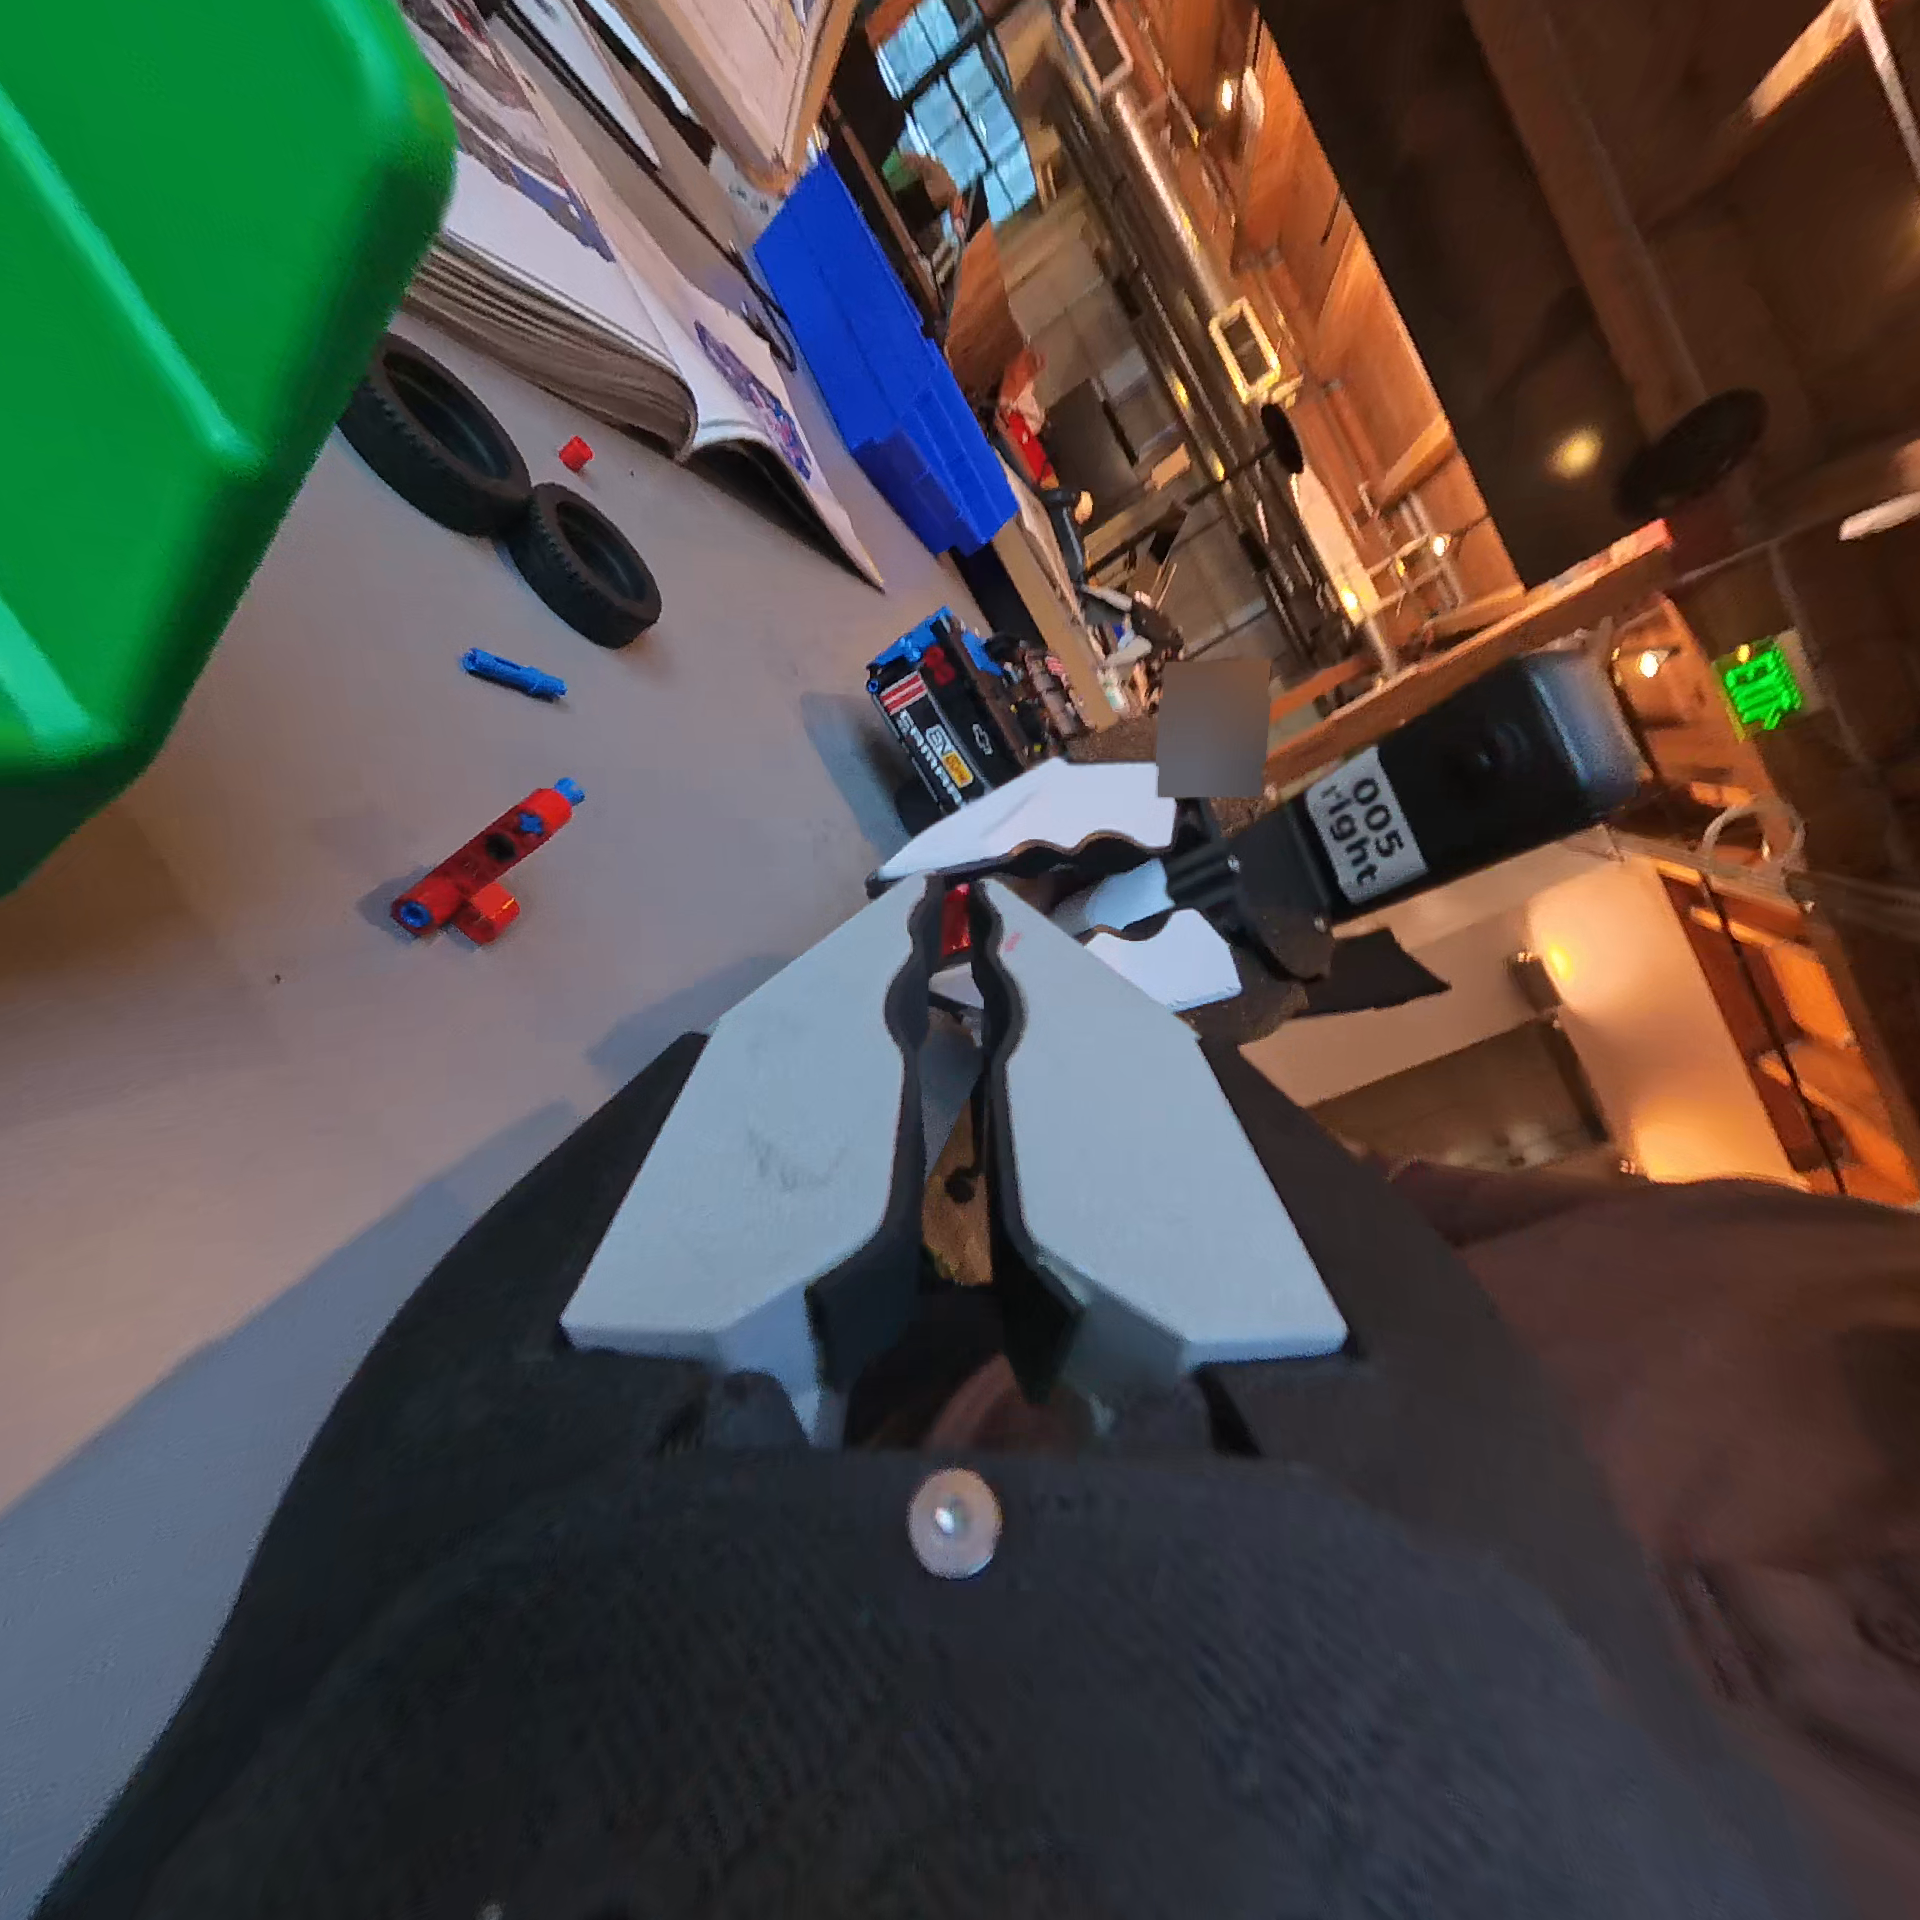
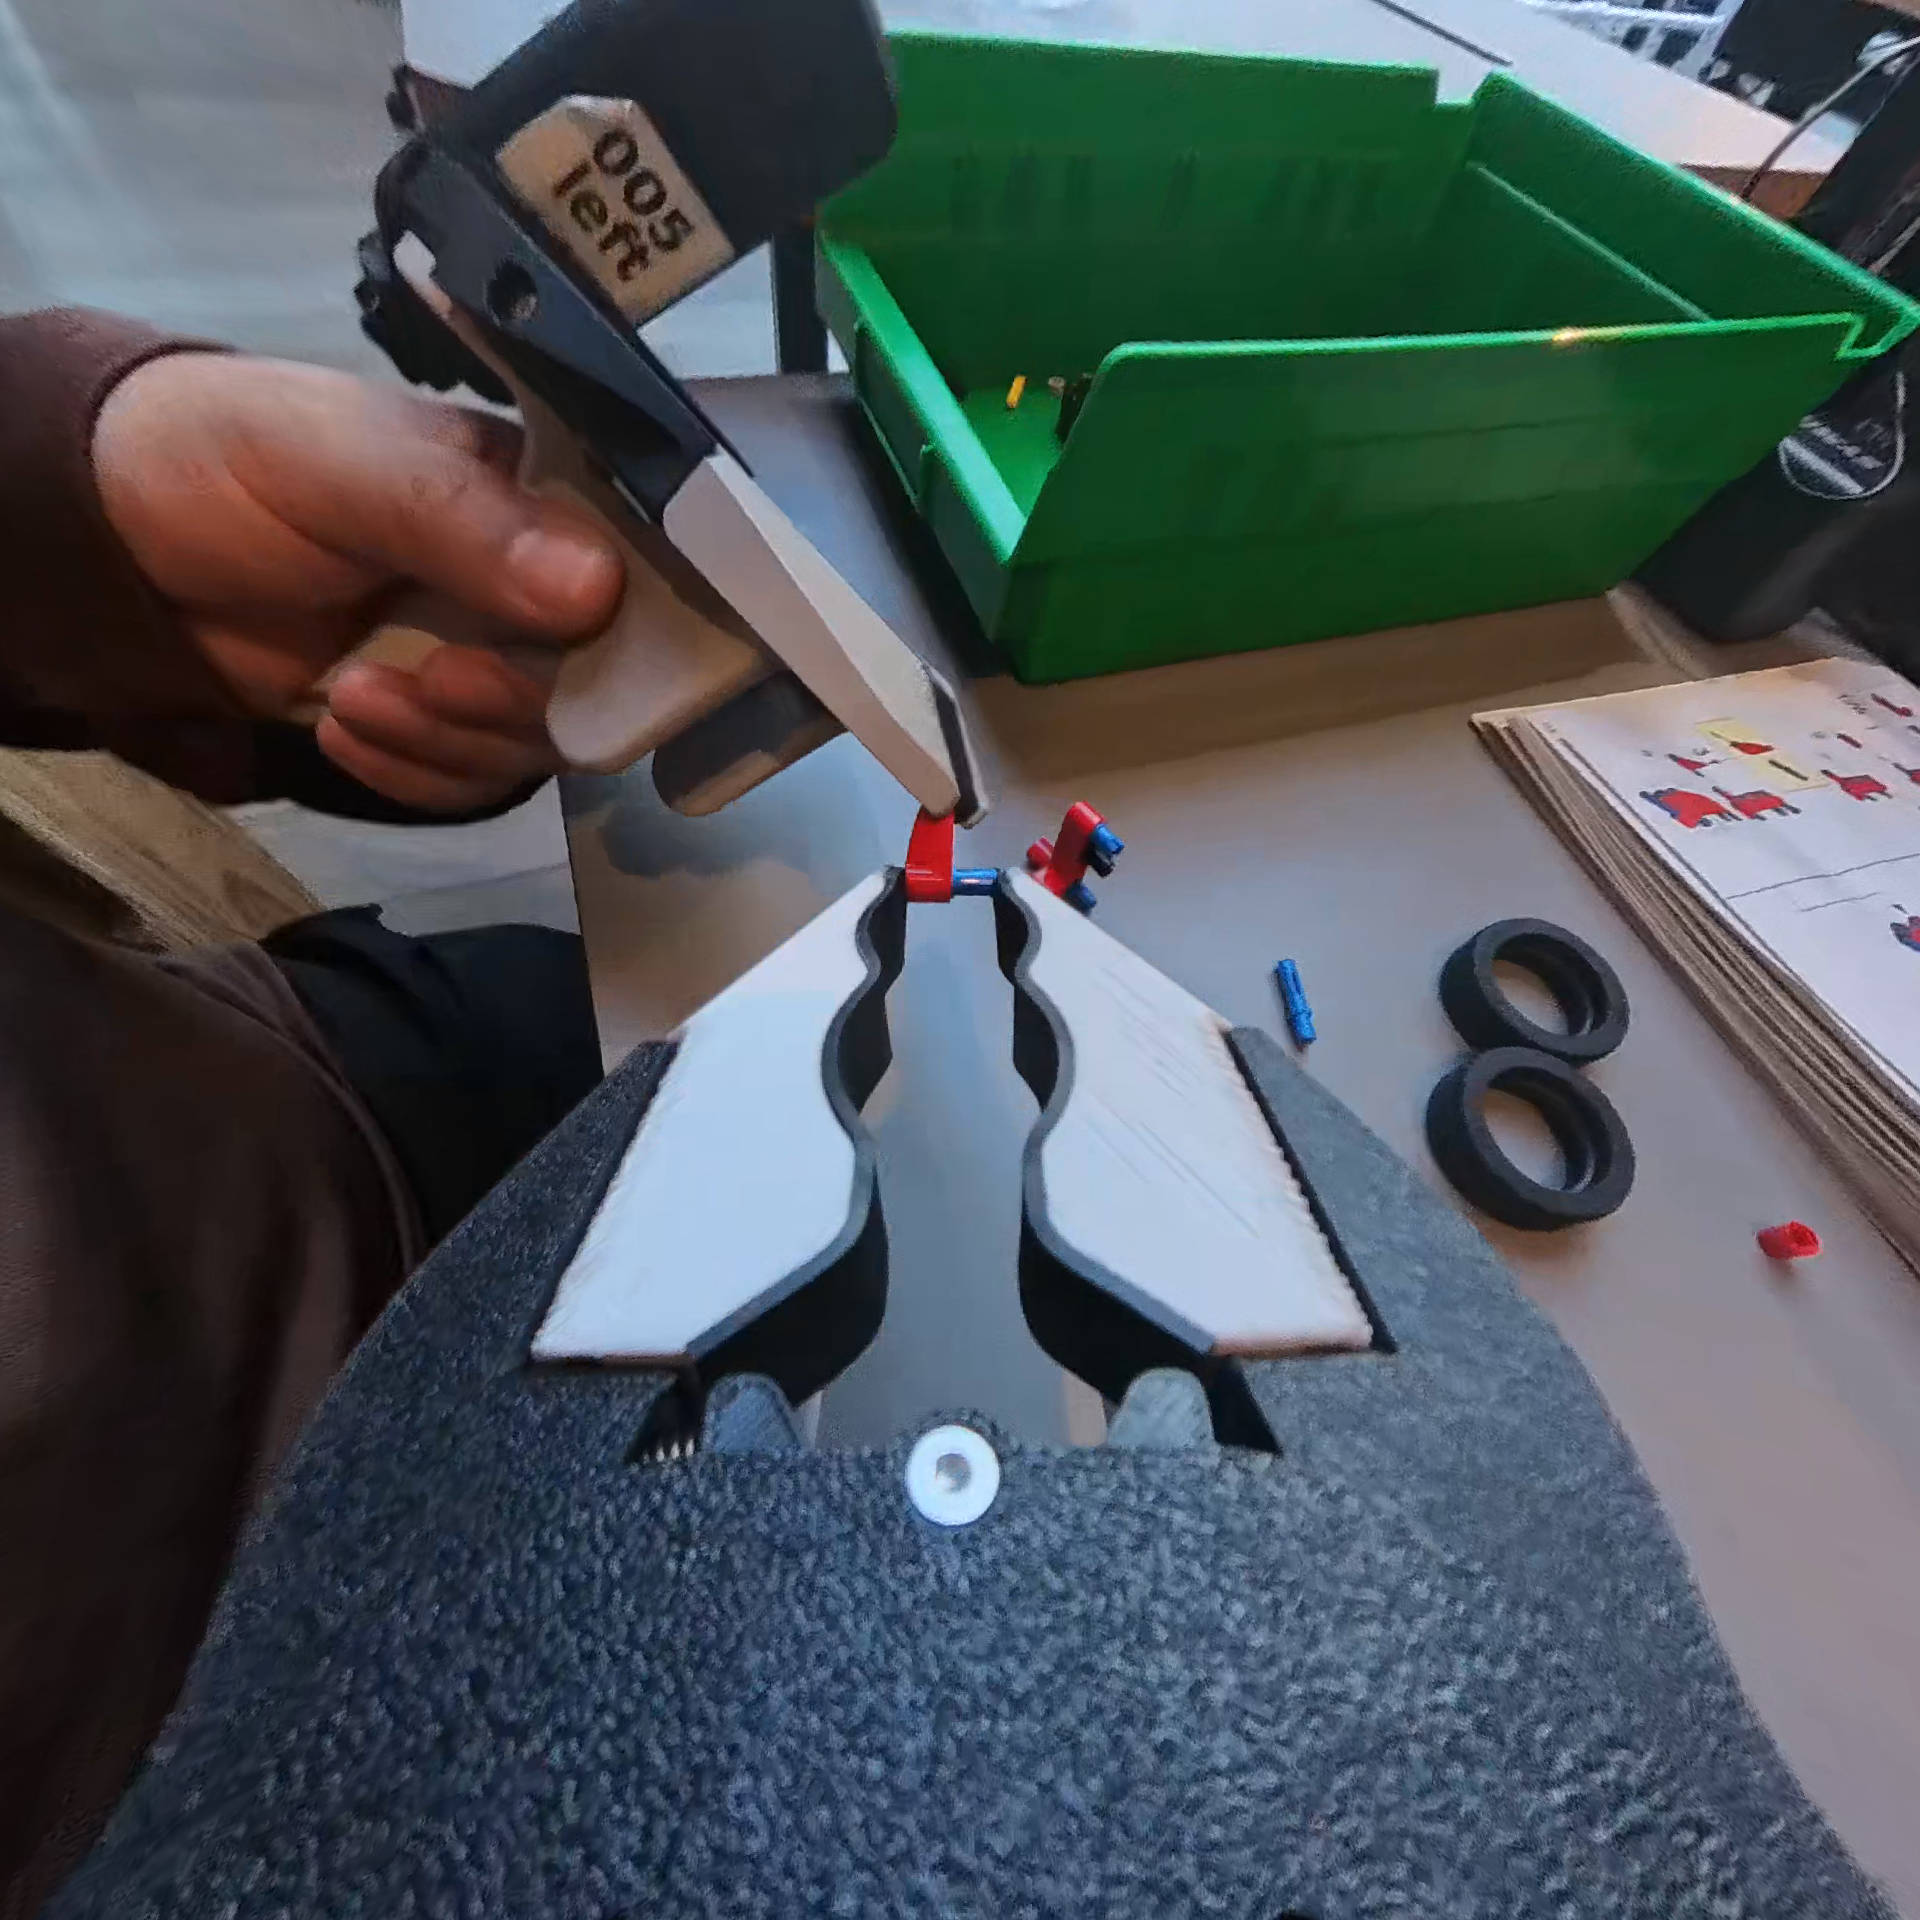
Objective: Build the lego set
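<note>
My left gripper (image 1: 961, 914) is shut on a small red lego piece (image 2: 928, 857), held in the air above the table edge. It enters the right wrist view from the upper left (image 2: 951, 808), gripping the piece's top. My right gripper (image 2: 948, 883) is closed across the piece's lower end and a short blue pin (image 2: 975, 881) that sticks out of it sideways. One tip touches the red piece, the other the pin's end. In the left wrist view the red piece (image 1: 956, 925) is barely visible between my fingertips, with the right gripper's white fingers (image 1: 1039, 821) just beyond.
On the grey table (image 2: 1351, 1351) lie a red-and-blue subassembly (image 2: 1075, 852), a loose blue pin (image 2: 1295, 1000), two black tyres (image 2: 1532, 989) (image 2: 1527, 1138) and a small red piece (image 2: 1789, 1240). A green bin (image 2: 1351, 582) stands behind, an open instruction booklet (image 2: 1766, 831) at right. A black lego model (image 1: 940, 717) and blue bin (image 1: 883, 353) sit farther off. Only a small space, under 4 cm, lies between the two pairs of fingers.
</note>
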### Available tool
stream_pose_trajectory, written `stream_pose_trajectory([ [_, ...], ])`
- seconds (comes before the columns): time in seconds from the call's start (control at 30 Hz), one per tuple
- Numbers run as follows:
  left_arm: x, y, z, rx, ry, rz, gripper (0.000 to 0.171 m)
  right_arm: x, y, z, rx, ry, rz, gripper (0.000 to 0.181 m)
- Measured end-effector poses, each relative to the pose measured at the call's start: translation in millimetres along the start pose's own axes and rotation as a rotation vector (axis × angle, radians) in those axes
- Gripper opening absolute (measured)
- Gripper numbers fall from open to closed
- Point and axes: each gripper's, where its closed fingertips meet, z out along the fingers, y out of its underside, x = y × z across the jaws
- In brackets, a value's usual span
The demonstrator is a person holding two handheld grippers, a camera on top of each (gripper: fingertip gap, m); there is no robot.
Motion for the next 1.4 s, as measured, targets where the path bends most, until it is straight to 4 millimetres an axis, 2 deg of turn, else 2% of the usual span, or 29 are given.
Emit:
stream_pose_trajectory([
  [0.07, 1, 6, -1, -0.065, 0.034, 0.006, 0.003, -3, 4, 3, -0.015, -0.016, 0.009, 0.015],
  [0.2, -9, 7, -6, -0.113, -0.012, 0.097, 0.002, -3, 7, 12, -0.03, 0.023, -0.038, 0.015],
  [0.33, -14, 7, -10, -0.2, -0.076, 0.328, 0.001, 4, 7, 15, -0.036, 0.067, -0.076, 0.015],
  [0.5, -42, 3, -18, -0.342, -0.219, 0.573, 0.002, 17, 5, 11, 0.006, 0.09, -0.012, 0.015],
  [0.57, -48, 5, -19, -0.398, -0.225, 0.625, 0.002, 23, 2, 7, 0.036, 0.112, 0.006, 0.015],
  [0.77, -48, 18, -17, -0.489, -0.178, 0.704, 0.002, 35, -3, 0, 0.081, 0.176, 0.022, 0.015],
  [0.87, -52, 13, -16, -0.473, -0.207, 0.683, 0.001, 56, -2, -10, 0.104, 0.297, 0.045, 0.01],
  [0.97, -51, 5, -18, -0.421, -0.202, 0.658, 0.002, 67, 0, -15, 0.117, 0.316, 0.113, 0.008],
  [1.1, -57, 5, -22, -0.434, -0.242, 0.636, 0.002, 62, 8, -4, 0.049, 0.247, 0.127, 0.015],
  [1.23, -67, 15, -26, -0.515, -0.314, 0.732, 0.001, 56, 13, 3, -0.006, 0.231, 0.086, 0.016],
  [1.4, -65, 18, -27, -0.529, -0.314, 0.801, 0.002, 55, 13, 4, -0.009, 0.227, 0.082, 0.016],
])
